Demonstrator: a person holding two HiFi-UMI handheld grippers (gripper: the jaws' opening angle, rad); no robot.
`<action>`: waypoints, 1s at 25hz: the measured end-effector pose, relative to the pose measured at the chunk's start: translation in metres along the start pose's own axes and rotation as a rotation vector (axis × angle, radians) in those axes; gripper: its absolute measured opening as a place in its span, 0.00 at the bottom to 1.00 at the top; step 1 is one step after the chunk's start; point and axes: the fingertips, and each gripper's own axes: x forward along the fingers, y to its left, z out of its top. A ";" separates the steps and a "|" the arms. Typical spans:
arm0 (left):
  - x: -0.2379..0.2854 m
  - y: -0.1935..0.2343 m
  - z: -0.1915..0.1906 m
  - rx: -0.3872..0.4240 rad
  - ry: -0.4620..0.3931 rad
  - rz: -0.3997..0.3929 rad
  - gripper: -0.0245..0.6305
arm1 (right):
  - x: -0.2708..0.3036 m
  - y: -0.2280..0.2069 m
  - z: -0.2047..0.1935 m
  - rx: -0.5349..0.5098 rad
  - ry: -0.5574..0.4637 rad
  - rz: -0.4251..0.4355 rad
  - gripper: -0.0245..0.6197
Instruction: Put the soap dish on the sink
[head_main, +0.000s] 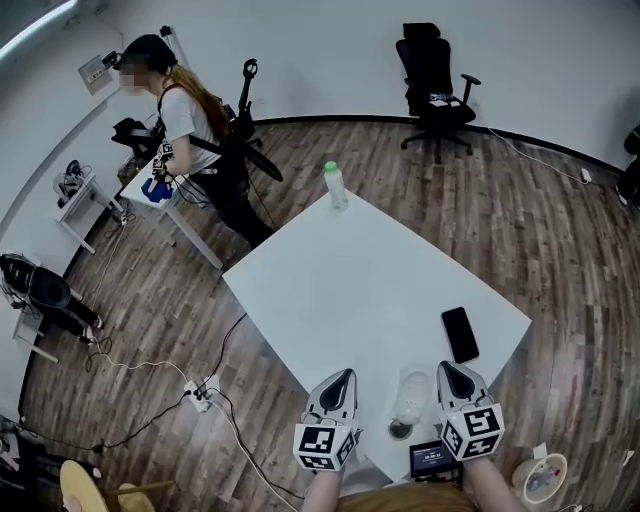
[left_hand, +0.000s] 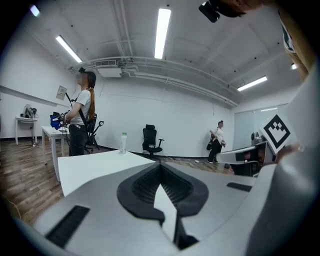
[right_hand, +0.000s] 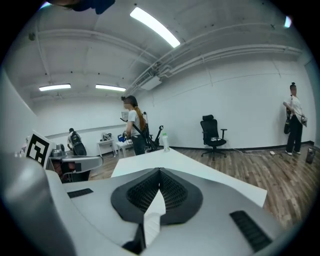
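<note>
No soap dish and no sink show in any view. In the head view both grippers hang over the near corner of the white table (head_main: 340, 290). My left gripper (head_main: 343, 375) has its jaws closed to a point with nothing between them, as the left gripper view (left_hand: 160, 164) also shows. My right gripper (head_main: 447, 368) is shut and empty too, its pads meeting in the right gripper view (right_hand: 160, 171). Both point out across the table, slightly downward.
A clear cup (head_main: 411, 400) stands between the grippers. A black phone (head_main: 460, 333) lies to the right and a small screen device (head_main: 432, 458) sits at the near edge. A green-capped bottle (head_main: 335, 186) stands on the far corner. A person (head_main: 200, 130) stands by a side desk; an office chair (head_main: 435, 85) is beyond.
</note>
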 end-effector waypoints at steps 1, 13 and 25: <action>-0.002 -0.001 0.008 0.005 -0.021 0.001 0.05 | -0.004 0.003 0.013 -0.014 -0.042 0.007 0.05; -0.044 0.009 0.106 0.161 -0.217 0.128 0.05 | -0.050 0.035 0.123 -0.124 -0.447 0.119 0.05; -0.055 0.008 0.114 0.138 -0.288 0.117 0.05 | -0.061 0.027 0.108 -0.129 -0.388 0.038 0.05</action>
